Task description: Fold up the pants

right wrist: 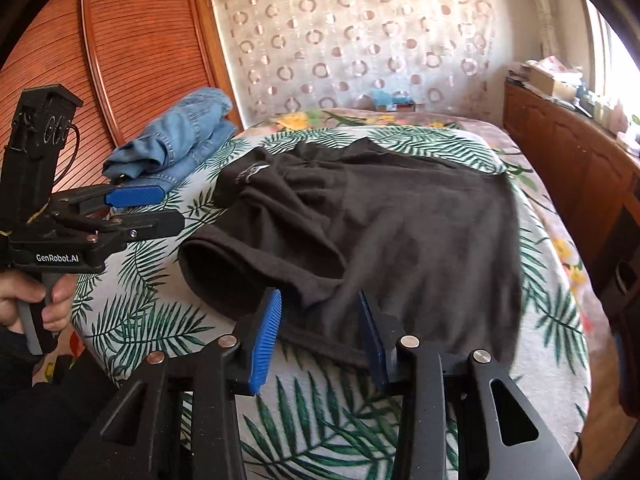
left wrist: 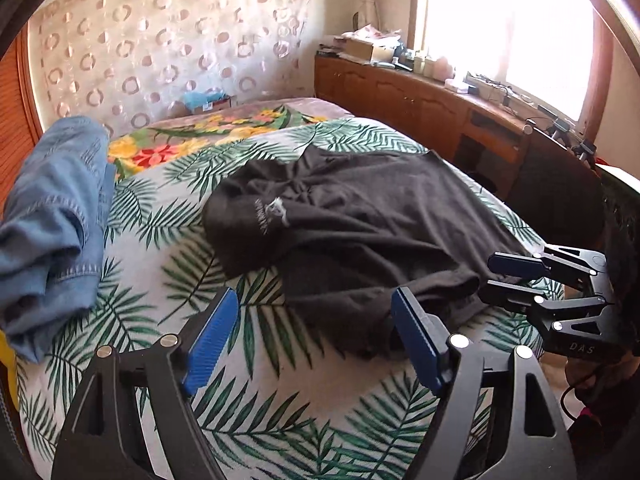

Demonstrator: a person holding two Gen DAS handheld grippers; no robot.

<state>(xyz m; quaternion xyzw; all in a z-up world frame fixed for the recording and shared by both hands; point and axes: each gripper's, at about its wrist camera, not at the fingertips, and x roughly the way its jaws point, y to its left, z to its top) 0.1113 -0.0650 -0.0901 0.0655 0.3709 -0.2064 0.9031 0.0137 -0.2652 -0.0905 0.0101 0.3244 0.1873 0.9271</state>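
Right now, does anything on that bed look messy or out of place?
Yes. The black pants lie crumpled, one end bunched in wrinkles rather than spread flat. The blue jeans sit in a loose heap at the bed's edge.

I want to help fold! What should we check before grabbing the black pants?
1. Left gripper open: ok.
2. Right gripper open: ok.
3. Both grippers holding nothing: ok.
4. Black pants lying flat: not ok, bunched and wrinkled.
5. Blue jeans apart from the black pants: ok.
6. Pants fully on the bed: cannot tell, the near edge is hidden behind the fingers.
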